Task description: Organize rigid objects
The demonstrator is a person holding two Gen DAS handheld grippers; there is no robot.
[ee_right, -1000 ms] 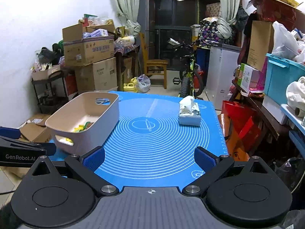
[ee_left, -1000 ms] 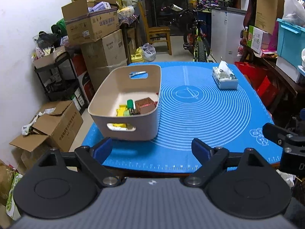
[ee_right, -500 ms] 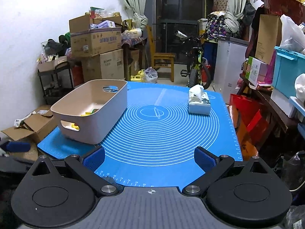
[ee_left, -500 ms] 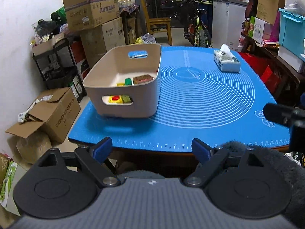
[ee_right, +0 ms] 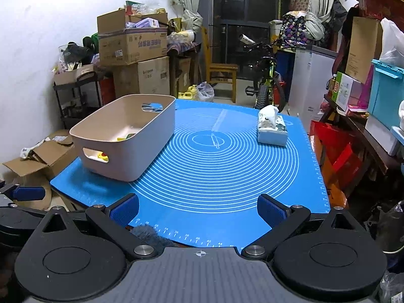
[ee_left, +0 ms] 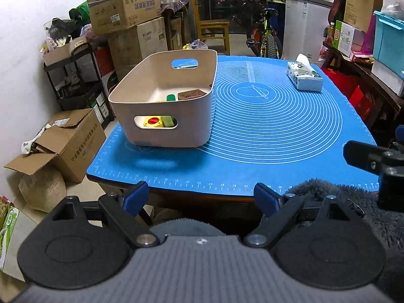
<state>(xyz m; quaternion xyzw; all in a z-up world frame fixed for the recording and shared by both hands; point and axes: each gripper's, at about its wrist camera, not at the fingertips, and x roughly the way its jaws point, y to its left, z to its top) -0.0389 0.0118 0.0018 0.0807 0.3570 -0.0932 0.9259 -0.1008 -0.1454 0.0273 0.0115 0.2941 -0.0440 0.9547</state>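
A beige plastic bin (ee_left: 164, 106) (ee_right: 126, 136) stands on the left part of the blue mat (ee_left: 265, 126) (ee_right: 227, 164). Inside it lie several small items, among them a yellow block with a red button (ee_left: 152, 121), a green piece (ee_left: 171, 97) and a brown box (ee_left: 190, 94). My left gripper (ee_left: 202, 197) hangs open before the table's near edge, nothing between its blue pads. My right gripper (ee_right: 199, 209) is open too, over the near edge of the mat, and empty. Part of the right gripper (ee_left: 373, 159) shows in the left wrist view.
A tissue box (ee_left: 304, 77) (ee_right: 271, 128) sits at the mat's far right. Cardboard boxes (ee_left: 63, 144) lie on the floor to the left, stacked boxes (ee_right: 136, 58) behind. A bicycle (ee_right: 267, 85), a wooden chair (ee_right: 222, 75) and cluttered shelves (ee_right: 366, 126) ring the table. Dark fleece fabric (ee_left: 353, 207) is below.
Both grippers have sunk and drawn back from the table, so its near edge and the dark fleece fabric now show below the left one. The bin and tissue box have not moved.
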